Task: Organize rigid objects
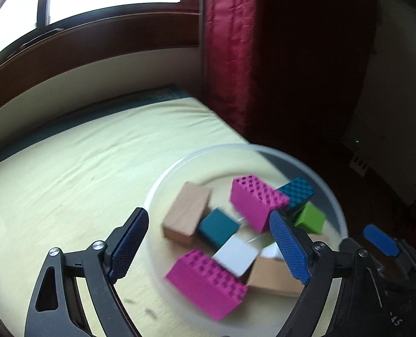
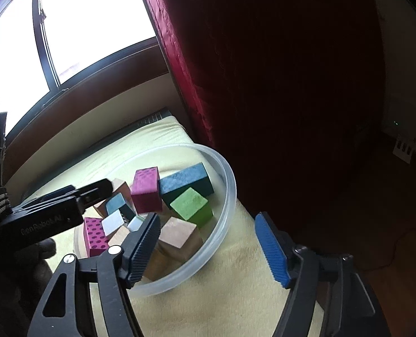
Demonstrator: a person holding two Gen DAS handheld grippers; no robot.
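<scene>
Translucent round plastic bowl, near the right edge of a pale yellow cloth-covered table: holds magenta studded bricks, teal, green, white and plain wooden blocks; count unclear through blur. Left gripper and right gripper: jaws spread wide, empty.

Motion-blurred blocks in bowl
</scene>
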